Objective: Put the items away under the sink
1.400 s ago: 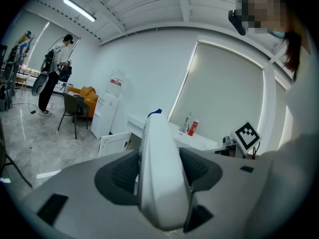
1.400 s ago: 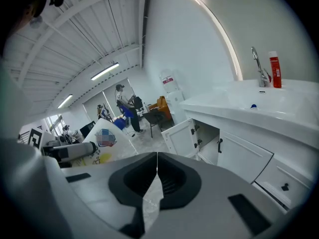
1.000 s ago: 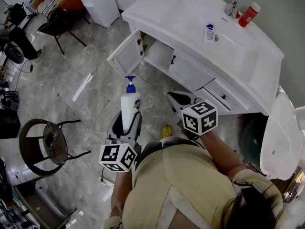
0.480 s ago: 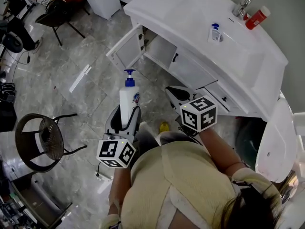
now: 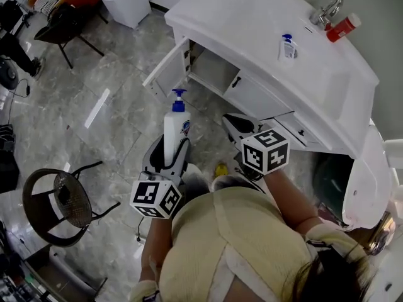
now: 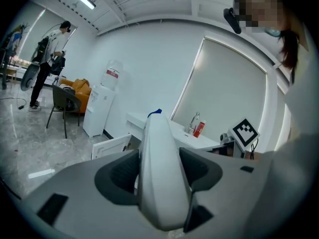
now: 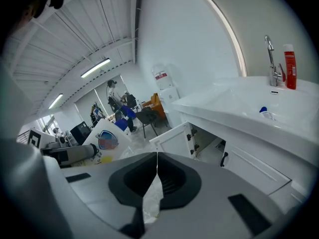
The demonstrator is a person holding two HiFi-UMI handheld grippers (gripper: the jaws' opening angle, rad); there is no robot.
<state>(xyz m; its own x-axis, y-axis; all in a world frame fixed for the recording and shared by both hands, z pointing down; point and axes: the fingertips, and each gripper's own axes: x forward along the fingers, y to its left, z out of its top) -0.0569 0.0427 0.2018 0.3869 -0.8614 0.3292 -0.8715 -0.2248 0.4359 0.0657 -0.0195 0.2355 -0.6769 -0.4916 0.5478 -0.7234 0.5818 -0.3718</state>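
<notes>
A tall white pump bottle [image 5: 175, 128] with a blue pump stands upright between the jaws of my left gripper [image 5: 171, 148], which is shut on its lower body. In the left gripper view the bottle [image 6: 159, 193] fills the gap between the pads. My right gripper [image 5: 230, 122] is shut with nothing in it; its tips [image 7: 156, 156] meet. Both hang above the floor in front of the white sink cabinet [image 5: 264, 96]. The cabinet's left door [image 5: 165, 68] stands open on a bare compartment [image 5: 211, 72], which also shows in the right gripper view [image 7: 212, 146].
On the counter sit a small blue-capped bottle [image 5: 287, 46], a red bottle [image 5: 344, 27] and the faucet [image 5: 327, 10]. A round black chair [image 5: 60, 197] stands at the left. A white fixture [image 5: 368, 168] is at the right. A yellow item [image 5: 220, 168] lies on the floor.
Both grippers have moved forward toward the open cabinet, the left still holding the bottle upright. The right stays shut and empty.
</notes>
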